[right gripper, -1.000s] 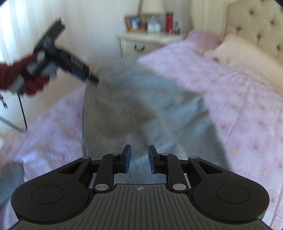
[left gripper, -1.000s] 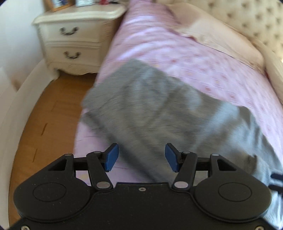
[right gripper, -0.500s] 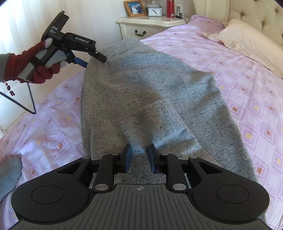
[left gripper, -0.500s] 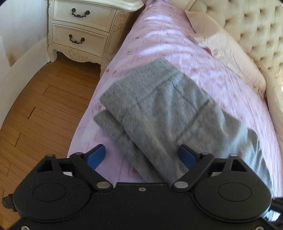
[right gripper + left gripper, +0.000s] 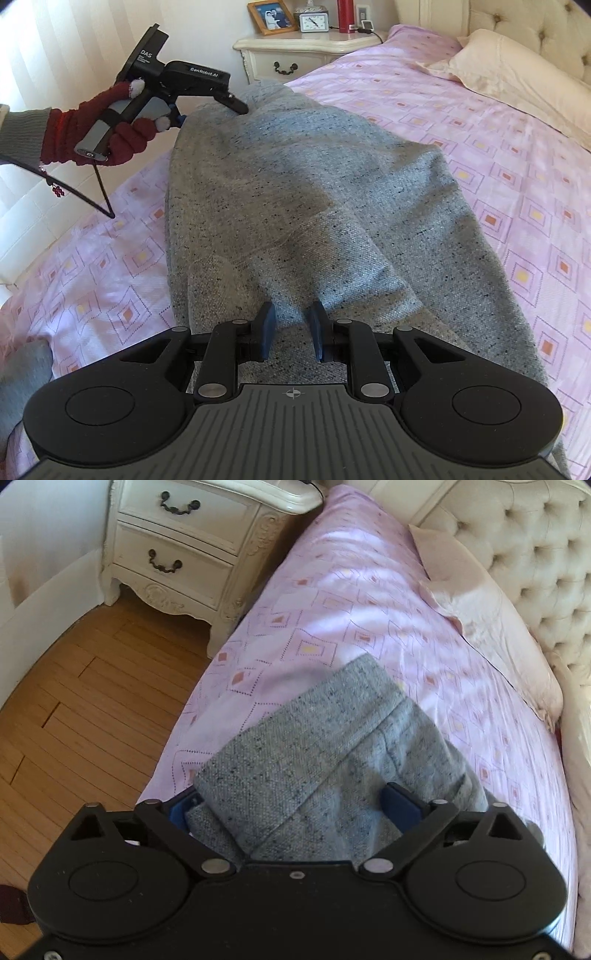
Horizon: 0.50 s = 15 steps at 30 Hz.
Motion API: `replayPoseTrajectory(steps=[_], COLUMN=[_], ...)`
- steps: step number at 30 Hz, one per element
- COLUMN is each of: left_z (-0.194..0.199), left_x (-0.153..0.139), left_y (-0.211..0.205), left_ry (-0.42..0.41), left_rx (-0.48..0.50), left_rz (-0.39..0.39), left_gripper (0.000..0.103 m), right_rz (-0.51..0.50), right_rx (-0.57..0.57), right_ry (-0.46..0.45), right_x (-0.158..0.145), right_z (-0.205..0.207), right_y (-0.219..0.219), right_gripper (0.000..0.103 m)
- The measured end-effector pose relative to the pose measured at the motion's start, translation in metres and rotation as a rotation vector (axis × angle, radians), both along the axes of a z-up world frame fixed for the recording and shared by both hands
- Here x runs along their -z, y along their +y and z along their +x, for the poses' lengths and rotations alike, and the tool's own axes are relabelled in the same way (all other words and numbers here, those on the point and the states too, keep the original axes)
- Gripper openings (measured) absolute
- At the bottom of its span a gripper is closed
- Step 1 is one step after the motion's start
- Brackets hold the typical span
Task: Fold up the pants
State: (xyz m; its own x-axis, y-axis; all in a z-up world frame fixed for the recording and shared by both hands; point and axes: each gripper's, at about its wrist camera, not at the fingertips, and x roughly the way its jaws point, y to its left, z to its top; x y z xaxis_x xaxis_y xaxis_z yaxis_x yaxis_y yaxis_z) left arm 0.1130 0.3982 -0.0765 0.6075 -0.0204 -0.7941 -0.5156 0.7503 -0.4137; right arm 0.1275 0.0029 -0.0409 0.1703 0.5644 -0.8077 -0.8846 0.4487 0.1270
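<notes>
1. The grey pants (image 5: 314,206) lie lengthwise on the bed (image 5: 517,177), over its pink patterned sheet. They look doubled over already: in the left wrist view I see two layers stacked at the far end, the upper edge set a little back from the lower one. So I judge at least one fold is made.

2. What is left, as I read it: the bundle is long and its surface is rumpled, with a ridge running across the middle. I expect another fold to shorten it, then some smoothing.

3. My left hand-held gripper (image 5: 291,808) has just been opening and now stands as wide as it goes. The far end of the pants sits between its blue pads (image 5: 397,803), but the pads do not press on the cloth, so it holds nothing.

4. My right hand-held gripper (image 5: 291,328) is at the near end, its jaws narrowed to a small gap. Grey cloth rises into that gap and both pads bear on it, so I judge it is pinching a fold of the pants.

5. From the right wrist view, my left hand (image 5: 110,136) in a dark red glove holds its tool at the far left corner of the pants.
</notes>
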Motion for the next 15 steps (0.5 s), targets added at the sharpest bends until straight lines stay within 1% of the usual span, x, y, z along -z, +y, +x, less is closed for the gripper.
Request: replayPoseTrajectory(steps=[1, 2, 3, 5, 6, 7, 8, 10, 12, 13, 15], left_z=[-0.002, -0.005, -0.008, -0.017, -0.021, -0.025, -0.026, -0.025, -0.025, -0.025, -0.027], left_x=[-0.002, -0.003, -0.006, -0.014, -0.02, -0.027, -0.034, -0.049, -0.062, -0.067, -0.073], left_y=[-0.001, -0.002, -0.003, -0.002, 0.0, 0.001, -0.001, -0.01, -0.023, -0.028, -0.036], left_ry=[0.003, 0.005, 0.0, -0.034, -0.061, -0.084, -0.092, -0.105, -0.113, -0.116, -0.125], left_rx=[-0.006, -0.009, -0.008, -0.017, -0.013, -0.014, -0.016, 0.014, 0.059, 0.076, 0.087], left_rz=[0.018, 0.031, 0.042, 0.039, 0.023, 0.012, 0.021, 0.067, 0.141, 0.164, 0.184], left_gripper=[0.083, 0.079, 0.069, 0.044, 0.026, 0.024, 0.024, 0.022, 0.022, 0.022, 0.022], right_rz=[-0.001, -0.001, 0.003, 0.056, 0.084, 0.1, 0.102, 0.073, 0.049, 0.031, 0.052], right_rx=[0.001, 0.003, 0.008, 0.045, 0.055, 0.057, 0.058, 0.056, 0.061, 0.062, 0.065], right_ry=[-0.001, -0.002, -0.006, -0.045, -0.068, -0.094, -0.123, -0.154, -0.149, -0.134, -0.123], right_x=[-0.001, -0.001, -0.003, -0.011, -0.015, -0.018, -0.018, -0.013, -0.002, 0.004, 0.004], right_z=[0.0, -0.001, -0.001, -0.004, -0.007, -0.009, -0.011, -0.009, -0.002, 0.003, 0.008], right_y=[0.0, 0.0, 0.0, -0.004, -0.003, -0.002, 0.002, 0.013, 0.023, 0.028, 0.032], right_gripper=[0.021, 0.021, 0.02, 0.02, 0.02, 0.02, 0.02, 0.02, 0.02, 0.02, 0.021])
